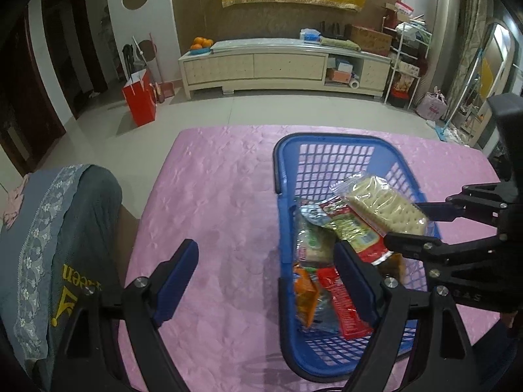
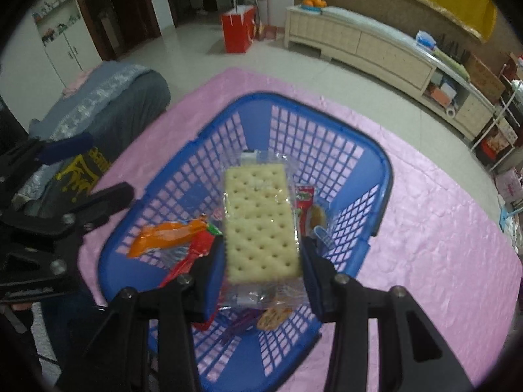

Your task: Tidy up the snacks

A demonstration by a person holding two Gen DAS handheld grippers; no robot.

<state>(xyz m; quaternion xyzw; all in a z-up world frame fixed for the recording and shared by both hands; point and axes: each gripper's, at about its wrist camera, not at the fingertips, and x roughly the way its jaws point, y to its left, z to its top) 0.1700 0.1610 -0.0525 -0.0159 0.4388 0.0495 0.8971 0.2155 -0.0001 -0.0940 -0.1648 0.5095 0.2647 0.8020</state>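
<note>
A blue lattice basket stands on the pink tablecloth. Several wrapped snacks lie inside it, among them an orange packet, a red packet and a green-and-red pack. My right gripper is shut on a clear-wrapped cracker pack, held above the basket's inside. My left gripper is open and grips nothing. It straddles the basket's left wall, with one finger over the snacks and the other over the cloth.
A chair draped in grey cloth stands at the table's left edge. Beyond the table lie a tiled floor, a red bag and a long low cabinet. The tablecloth spreads around the basket.
</note>
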